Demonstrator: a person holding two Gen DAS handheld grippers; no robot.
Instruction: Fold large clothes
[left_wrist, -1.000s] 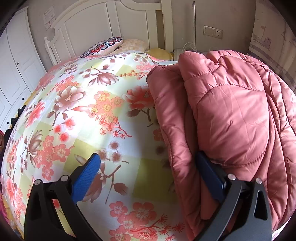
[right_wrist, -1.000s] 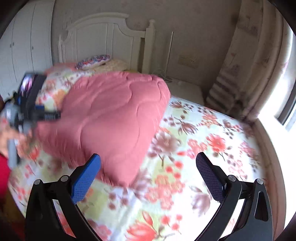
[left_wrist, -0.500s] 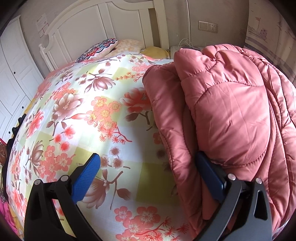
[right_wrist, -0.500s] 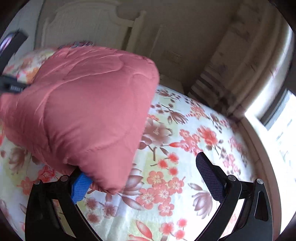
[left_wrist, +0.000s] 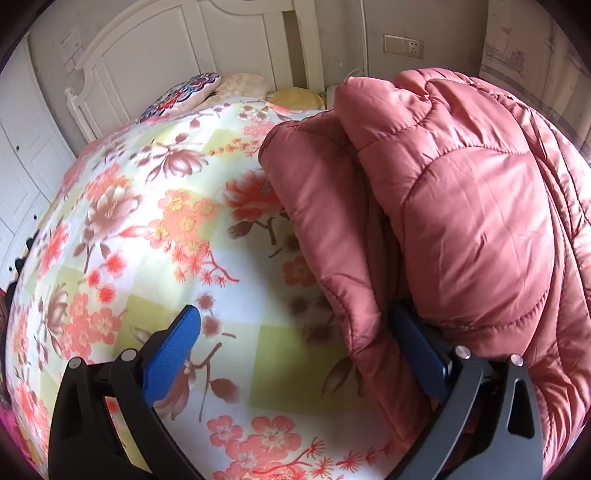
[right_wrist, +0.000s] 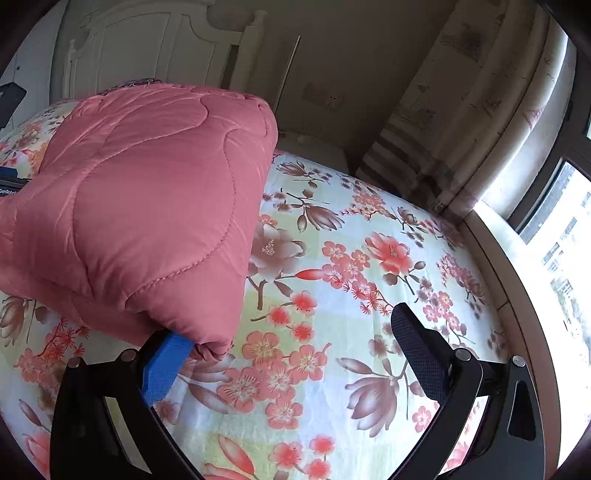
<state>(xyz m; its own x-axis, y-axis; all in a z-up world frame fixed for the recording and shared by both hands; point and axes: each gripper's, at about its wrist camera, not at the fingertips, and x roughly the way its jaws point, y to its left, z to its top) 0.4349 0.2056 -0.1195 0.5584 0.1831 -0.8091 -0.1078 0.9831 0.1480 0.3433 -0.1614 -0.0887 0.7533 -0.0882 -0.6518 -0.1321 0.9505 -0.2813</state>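
A pink quilted padded coat (left_wrist: 461, 206) lies folded in a thick bundle on the floral bed sheet (left_wrist: 155, 229). My left gripper (left_wrist: 295, 339) is open beside its left edge; the right finger (left_wrist: 421, 350) is tucked under the coat's fold, the left finger (left_wrist: 173, 347) over bare sheet. In the right wrist view the coat (right_wrist: 147, 206) fills the left half. My right gripper (right_wrist: 291, 347) is open; its left finger (right_wrist: 166, 362) sits under the coat's near corner, the right finger (right_wrist: 417, 354) over the sheet.
A white headboard (left_wrist: 177, 48) and pillows (left_wrist: 184, 92) stand at the bed's far end. A wall socket (left_wrist: 402, 44) is behind the coat. Curtains (right_wrist: 461, 110) and a bright window (right_wrist: 561, 229) lie to the right. White wardrobe doors (left_wrist: 22, 158) stand to the left.
My right gripper has moved in toward the coat until its left finger slid under the near corner. My left gripper has held its place at the coat's left edge, tilting slightly.
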